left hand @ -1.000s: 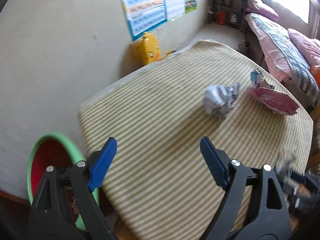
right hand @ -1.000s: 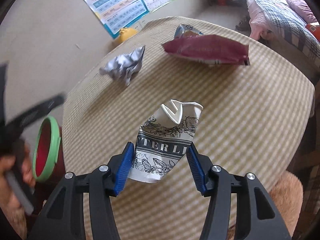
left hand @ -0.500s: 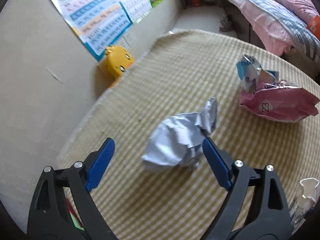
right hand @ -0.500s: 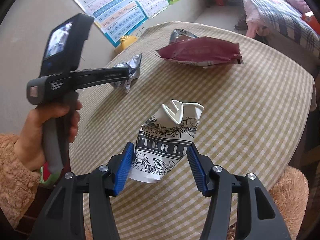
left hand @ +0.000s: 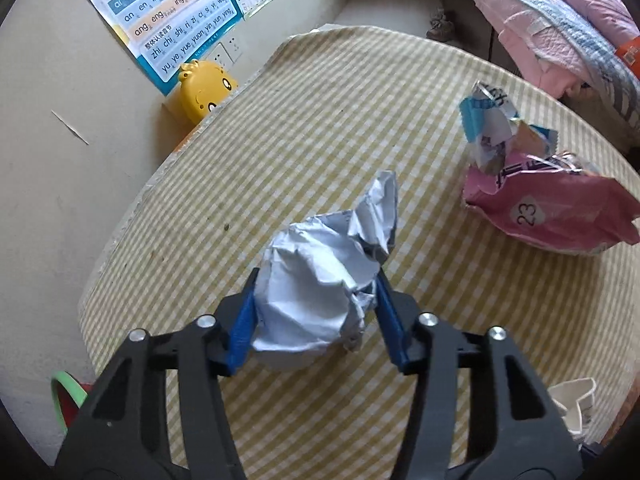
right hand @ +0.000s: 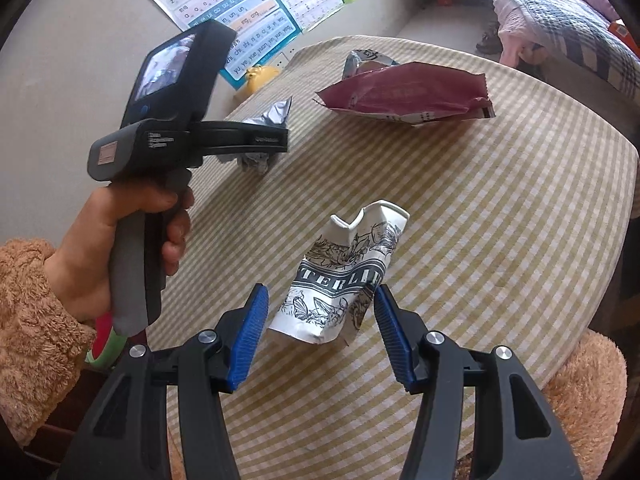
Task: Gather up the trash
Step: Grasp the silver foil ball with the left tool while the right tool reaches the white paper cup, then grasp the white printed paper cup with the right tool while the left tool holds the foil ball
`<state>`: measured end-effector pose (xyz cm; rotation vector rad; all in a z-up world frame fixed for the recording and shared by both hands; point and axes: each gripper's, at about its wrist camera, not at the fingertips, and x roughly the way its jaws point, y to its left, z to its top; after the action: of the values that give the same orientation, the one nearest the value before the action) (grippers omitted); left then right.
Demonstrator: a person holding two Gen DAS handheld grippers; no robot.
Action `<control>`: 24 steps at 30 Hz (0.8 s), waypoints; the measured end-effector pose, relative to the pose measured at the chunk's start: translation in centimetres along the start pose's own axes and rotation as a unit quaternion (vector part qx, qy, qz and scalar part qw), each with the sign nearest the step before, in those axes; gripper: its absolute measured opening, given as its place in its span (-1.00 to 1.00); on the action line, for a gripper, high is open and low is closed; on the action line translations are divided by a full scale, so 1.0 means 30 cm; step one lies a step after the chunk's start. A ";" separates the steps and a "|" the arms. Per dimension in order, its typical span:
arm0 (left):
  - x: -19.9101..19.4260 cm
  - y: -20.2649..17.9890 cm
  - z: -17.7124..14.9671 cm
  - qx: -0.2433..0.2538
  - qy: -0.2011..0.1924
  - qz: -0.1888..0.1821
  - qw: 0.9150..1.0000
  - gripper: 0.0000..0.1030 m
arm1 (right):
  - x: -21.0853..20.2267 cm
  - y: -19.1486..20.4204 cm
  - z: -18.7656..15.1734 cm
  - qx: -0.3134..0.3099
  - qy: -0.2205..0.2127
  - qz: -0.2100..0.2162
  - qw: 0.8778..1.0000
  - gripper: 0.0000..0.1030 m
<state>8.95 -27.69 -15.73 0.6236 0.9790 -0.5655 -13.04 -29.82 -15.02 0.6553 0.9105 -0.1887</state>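
My left gripper (left hand: 314, 312) is shut on a crumpled white-grey paper ball (left hand: 320, 280) on the striped tablecloth (left hand: 320, 128). The ball also shows behind the left gripper body in the right wrist view (right hand: 268, 116). My right gripper (right hand: 318, 320) is open around a crushed white paper cup (right hand: 344, 280) with black print; the right finger touches it and there is a gap on the left. A pink snack bag (left hand: 548, 208) and a crumpled blue wrapper (left hand: 488, 128) lie at the right. The bag also shows in the right wrist view (right hand: 404, 92).
A red bin with a green rim (left hand: 66, 396) stands on the floor below the table's left edge. A yellow duck-faced box (left hand: 204, 92) sits by the wall under posters. A bed with blankets (left hand: 560, 20) is at the back right. A brown plush seat (right hand: 584, 400) is near the table's front.
My left gripper moved onto the paper ball and closed on it. My right gripper opened wider around the paper cup, which now tilts right.
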 end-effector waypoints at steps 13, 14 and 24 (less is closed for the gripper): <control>-0.105 0.065 -0.092 -0.032 -0.025 0.000 0.999 -0.10 | 0.024 -0.019 0.006 0.006 0.007 0.001 1.000 0.03; -0.122 0.074 -0.103 -0.036 -0.030 0.001 0.999 -0.10 | 0.028 -0.021 0.006 0.007 0.007 0.001 1.000 0.03; -0.255 0.129 -0.207 -0.043 -0.054 0.008 0.998 -0.09 | 0.054 -0.017 0.008 0.001 0.013 -0.004 1.000 0.03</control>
<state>4.63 -19.44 -10.69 0.5191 0.8914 -0.5353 -12.10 -30.19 -16.40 0.6573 0.9376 -0.1891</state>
